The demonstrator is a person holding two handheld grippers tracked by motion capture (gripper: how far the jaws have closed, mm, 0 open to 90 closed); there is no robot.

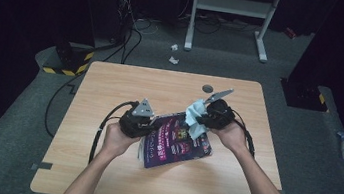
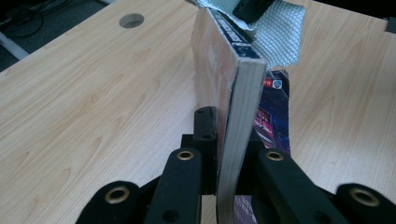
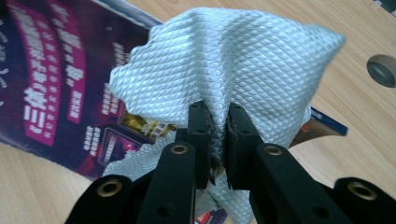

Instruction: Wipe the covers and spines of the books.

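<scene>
Wooden table (image 1: 100, 168), light grain, with a round cable hole (image 1: 207, 88) near its far edge. A person works from the near side, a forearm entering at each lower corner of the high view.

Left gripper (image 1: 149, 122): fingers clenched on the left edge of a book (image 1: 173, 145) with a dark purple cover and pink lettering. In the left gripper view the book (image 2: 233, 135) stands on edge between the black fingers, page block facing the camera, cover turned to the right. The book sits near the middle of the table, tilted, its left side raised off the surface in the grip.

Right gripper (image 1: 206, 112): fingers grasping a pale blue-grey cloth (image 1: 196, 120) with a fine diamond weave. In the right gripper view the cloth (image 3: 233, 70) bunches up from between the fingers and fans out over the book's cover (image 3: 51, 79). It touches the book at the far right corner.

The two grippers are near each other, book between them. Black cables trail from each toward the near edge.

Beyond the table: grey carpeted floor (image 1: 305, 145), a white metal frame (image 1: 232, 6), scraps of white paper (image 1: 174, 53).
</scene>
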